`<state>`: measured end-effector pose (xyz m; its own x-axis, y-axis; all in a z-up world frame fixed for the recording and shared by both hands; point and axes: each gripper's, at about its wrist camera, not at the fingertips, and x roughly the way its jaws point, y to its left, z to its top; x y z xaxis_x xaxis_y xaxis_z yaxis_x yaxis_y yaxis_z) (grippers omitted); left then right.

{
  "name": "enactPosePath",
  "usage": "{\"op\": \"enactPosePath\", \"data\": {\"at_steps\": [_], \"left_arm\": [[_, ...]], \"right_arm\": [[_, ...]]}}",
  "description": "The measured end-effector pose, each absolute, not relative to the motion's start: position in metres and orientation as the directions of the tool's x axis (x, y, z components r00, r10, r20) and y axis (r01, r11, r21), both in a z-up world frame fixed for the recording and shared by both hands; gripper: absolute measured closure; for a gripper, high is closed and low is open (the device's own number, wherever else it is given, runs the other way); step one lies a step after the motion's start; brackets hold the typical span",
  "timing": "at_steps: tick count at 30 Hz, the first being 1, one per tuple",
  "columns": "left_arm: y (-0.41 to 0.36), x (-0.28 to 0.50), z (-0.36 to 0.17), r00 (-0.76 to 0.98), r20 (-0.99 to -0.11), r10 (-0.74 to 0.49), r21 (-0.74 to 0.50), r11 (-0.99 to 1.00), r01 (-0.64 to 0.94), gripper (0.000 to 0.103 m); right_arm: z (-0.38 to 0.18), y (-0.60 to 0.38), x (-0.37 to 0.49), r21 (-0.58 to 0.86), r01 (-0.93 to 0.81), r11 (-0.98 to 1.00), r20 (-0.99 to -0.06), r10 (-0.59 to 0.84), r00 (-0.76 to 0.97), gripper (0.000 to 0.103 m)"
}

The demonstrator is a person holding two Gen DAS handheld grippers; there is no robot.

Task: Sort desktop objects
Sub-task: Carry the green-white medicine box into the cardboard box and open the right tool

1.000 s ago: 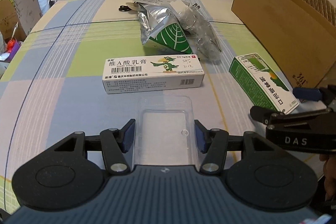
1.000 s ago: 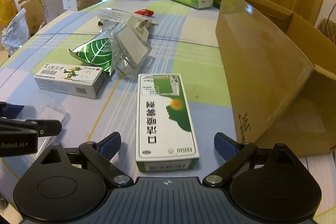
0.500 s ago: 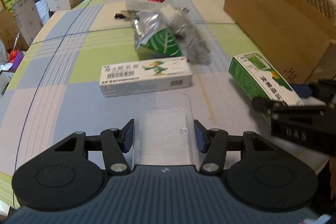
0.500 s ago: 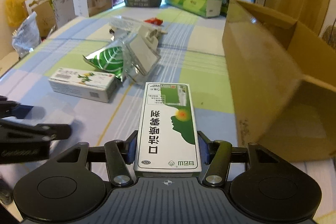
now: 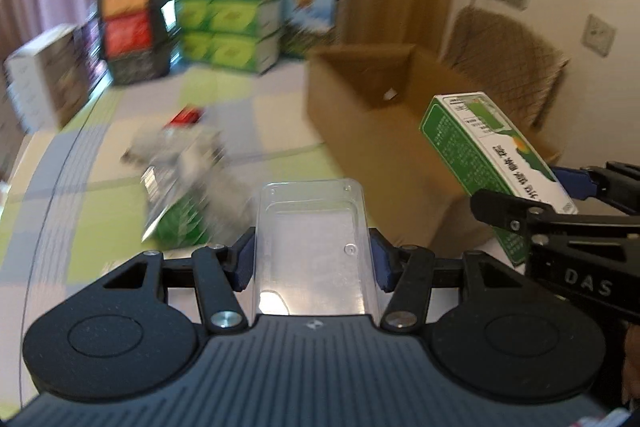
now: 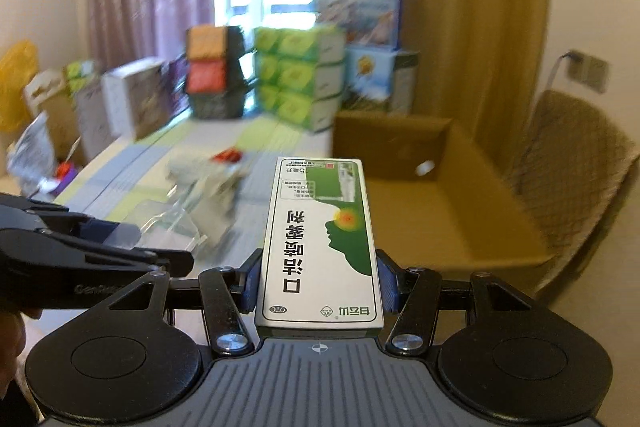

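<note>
A cardboard box [image 5: 372,131] is standing open on the checked tablecloth [image 5: 100,187], its near wall rising between the raised grippers and the box's bare floor. Left of it a blurred heap is lying on the cloth — a green-and-silver pouch [image 5: 176,223] and crumpled clear wrapping [image 5: 200,163], with something small and red [image 5: 184,115] behind. Stacked green cartons [image 6: 300,79], a white carton [image 6: 132,95] and a woven chair [image 6: 572,163] are lining the far edge and the wall.

The left gripper [image 5: 312,259] is pinching a clear plastic tray [image 5: 312,239] between its blue pads, the tray jutting forward and level, up off the cloth. The right gripper [image 6: 318,283] is clamping a green-and-white medicine box [image 6: 320,239] by its long sides; in the left view that box is tilting upward beside the cardboard box's near corner. Both tools are hanging side by side, close but apart.

Compared with half a second ago, both grippers are pitching upward and lifting: the table is dropping low in each view, the window and curtains are coming in, and the white ointment carton that lay ahead of the tray is no longer showing.
</note>
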<state>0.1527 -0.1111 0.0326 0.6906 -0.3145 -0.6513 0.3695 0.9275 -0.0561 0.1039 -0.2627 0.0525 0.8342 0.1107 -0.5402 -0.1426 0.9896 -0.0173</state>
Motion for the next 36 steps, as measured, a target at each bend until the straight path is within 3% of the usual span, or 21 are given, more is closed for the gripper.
{"op": "enactPosePath", "data": {"at_steps": [8,18,24,26,35,36], "left_arm": [[-0.190,0.200,0.070,0.665,-0.621,-0.415,-0.078,0.877,0.475,0.052],[-0.239,0.252,0.044,0.627,-0.647,-0.434,-0.069,0.852,0.518,0.052],[-0.246,0.266,0.026,0.606,-0.663,-0.438,-0.073,0.844,0.531,0.051],[-0.246,0.268,0.024,0.604,-0.668,-0.434,-0.063,0.843,0.535,0.043],[-0.213,0.255,0.038,0.643,-0.643,-0.417,-0.085,0.873,0.481,0.042],[-0.207,0.252,0.040,0.647,-0.642,-0.411,-0.088,0.878,0.471,0.042]], "right_arm": [[0.078,-0.333,0.160,0.022,-0.059,0.998,-0.559,0.062,0.827,0.050],[0.044,-0.374,0.217,0.074,-0.019,0.997,-0.635,0.062,0.770,0.050],[0.028,-0.381,0.230,0.078,0.003,0.997,-0.656,0.049,0.754,0.050],[0.024,-0.382,0.232,0.082,0.007,0.997,-0.661,0.049,0.749,0.050],[0.022,-0.377,0.231,0.100,-0.016,0.995,-0.643,0.077,0.762,0.050],[0.024,-0.376,0.230,0.111,-0.023,0.994,-0.632,0.089,0.770,0.046]]}}
